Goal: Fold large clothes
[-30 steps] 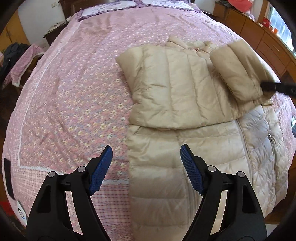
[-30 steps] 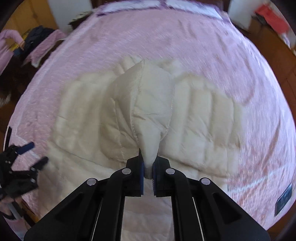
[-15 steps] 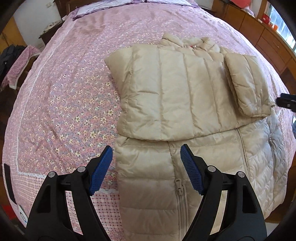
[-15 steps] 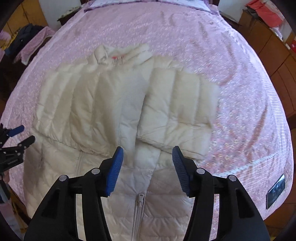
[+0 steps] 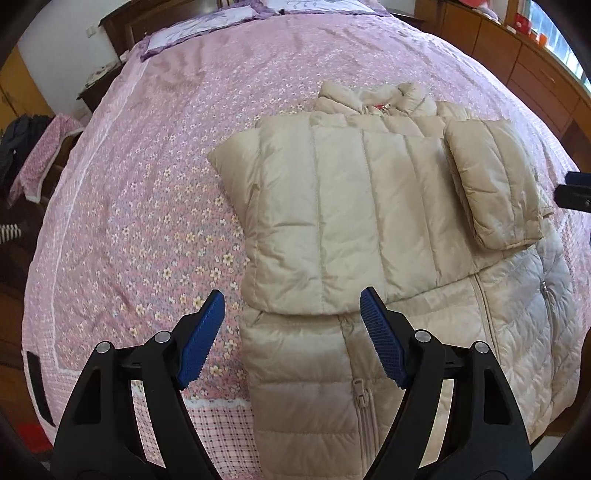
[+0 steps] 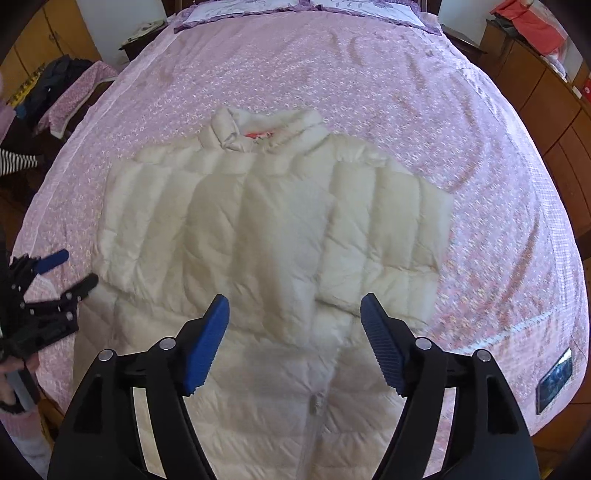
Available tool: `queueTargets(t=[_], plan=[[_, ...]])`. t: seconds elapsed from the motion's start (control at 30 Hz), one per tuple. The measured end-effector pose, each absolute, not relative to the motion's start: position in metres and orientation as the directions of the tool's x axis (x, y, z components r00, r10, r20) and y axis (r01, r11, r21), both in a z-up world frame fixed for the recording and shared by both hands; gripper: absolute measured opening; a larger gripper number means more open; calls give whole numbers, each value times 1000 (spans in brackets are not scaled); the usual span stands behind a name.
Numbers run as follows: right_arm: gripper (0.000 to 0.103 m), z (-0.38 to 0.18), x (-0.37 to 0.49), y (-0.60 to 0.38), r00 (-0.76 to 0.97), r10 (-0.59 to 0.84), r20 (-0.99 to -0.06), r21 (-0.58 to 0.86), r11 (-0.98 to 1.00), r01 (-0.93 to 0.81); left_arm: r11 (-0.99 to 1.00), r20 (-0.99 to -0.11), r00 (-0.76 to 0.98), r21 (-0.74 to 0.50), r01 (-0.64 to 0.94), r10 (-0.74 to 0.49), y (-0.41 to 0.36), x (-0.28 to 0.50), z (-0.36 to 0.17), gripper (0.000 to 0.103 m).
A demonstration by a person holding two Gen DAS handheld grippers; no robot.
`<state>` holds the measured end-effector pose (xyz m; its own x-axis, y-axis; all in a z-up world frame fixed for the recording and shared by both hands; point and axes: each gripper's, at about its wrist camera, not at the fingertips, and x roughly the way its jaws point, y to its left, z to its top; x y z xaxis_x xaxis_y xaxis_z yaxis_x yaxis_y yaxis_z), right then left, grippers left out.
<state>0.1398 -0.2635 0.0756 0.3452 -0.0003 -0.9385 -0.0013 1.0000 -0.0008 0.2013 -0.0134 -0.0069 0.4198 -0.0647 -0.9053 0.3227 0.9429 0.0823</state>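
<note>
Both sleeves lie folded across the puffer jacket on the bed, so my left gripper hangs spread, empty; right gripper jaws opening, nothing between, over near hem for the next fold.

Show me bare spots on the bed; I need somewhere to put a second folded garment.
Bare bedspread runs wide beside the jacket on the left tool's side, and between the collar and the pillows. A narrower strip lies past the folded sleeve on the right tool's side. The near edge is crowded: the jacket's hem fills it.
</note>
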Motion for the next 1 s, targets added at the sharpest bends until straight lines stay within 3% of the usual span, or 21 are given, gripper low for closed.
queueTargets(t=[0.23,0.47,0.63,0.73,1.0], plan=[[76,51,161,-209,325,52,-944,28,997,-77,948,-909,414,89,305,-48,-14,206,-14,75],[74,12,182,-189,291,-42,-956,-66,995,-73,948,-904,424,92,304,-48,-15,205,-15,75],[19,15,179,-204,307,-1,-952,-25,997,-74,951,-902,430,93,294,-45,-16,208,-16,75],[11,33,171,-213,354,8,-935,-27,995,-96,956,-899,434,85,282,-48,-15,211,-15,75],[10,71,154,-285,441,-19,-897,-21,1000,1,962,-875,484,114,247,-21,-16,227,-7,75]])
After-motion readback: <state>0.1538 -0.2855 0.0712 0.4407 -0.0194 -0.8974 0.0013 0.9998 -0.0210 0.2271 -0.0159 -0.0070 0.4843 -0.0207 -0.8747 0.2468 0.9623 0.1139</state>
